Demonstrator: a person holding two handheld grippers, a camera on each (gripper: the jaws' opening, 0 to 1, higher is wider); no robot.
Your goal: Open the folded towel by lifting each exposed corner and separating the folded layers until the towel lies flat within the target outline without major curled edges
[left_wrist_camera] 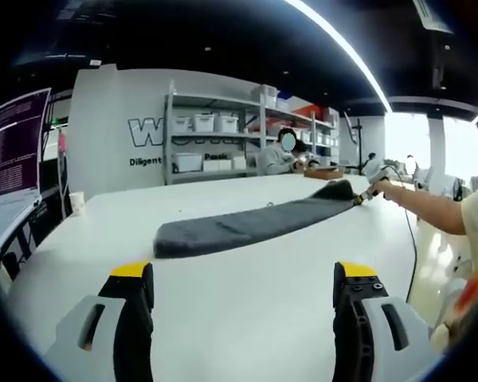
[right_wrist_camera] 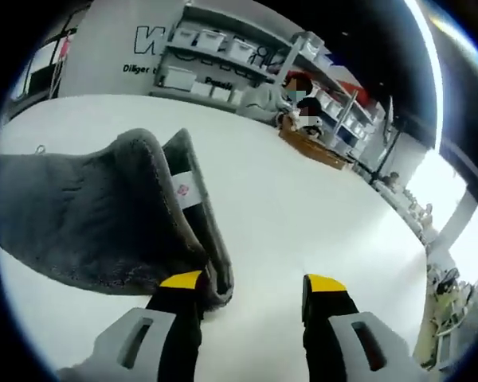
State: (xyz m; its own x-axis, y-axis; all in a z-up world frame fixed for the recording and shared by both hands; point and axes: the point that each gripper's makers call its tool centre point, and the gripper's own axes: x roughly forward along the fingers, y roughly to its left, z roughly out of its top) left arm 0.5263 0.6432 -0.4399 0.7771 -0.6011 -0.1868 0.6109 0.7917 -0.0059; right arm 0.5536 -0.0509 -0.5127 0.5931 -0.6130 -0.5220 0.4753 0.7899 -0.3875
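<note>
In the left gripper view a dark grey towel (left_wrist_camera: 247,225) lies folded in a long strip across the white table (left_wrist_camera: 247,318). Its far right end is humped up. My left gripper (left_wrist_camera: 244,274) stands open well short of the towel, nothing between its yellow-tipped fingers. A person's bare arm holds my right gripper (left_wrist_camera: 372,189) at that raised far end. In the right gripper view the towel (right_wrist_camera: 88,223) rises in thick folds at the left, a white label (right_wrist_camera: 187,189) on its edge. My right gripper (right_wrist_camera: 253,282) is open, its left finger (right_wrist_camera: 181,281) against the towel's corner.
Metal shelves (left_wrist_camera: 223,135) with white bins line the back wall, and a person (left_wrist_camera: 280,155) sits there beside a brown box (left_wrist_camera: 325,172). A paper cup (left_wrist_camera: 76,203) stands at the table's far left edge. A cable (left_wrist_camera: 412,239) hangs from the right gripper.
</note>
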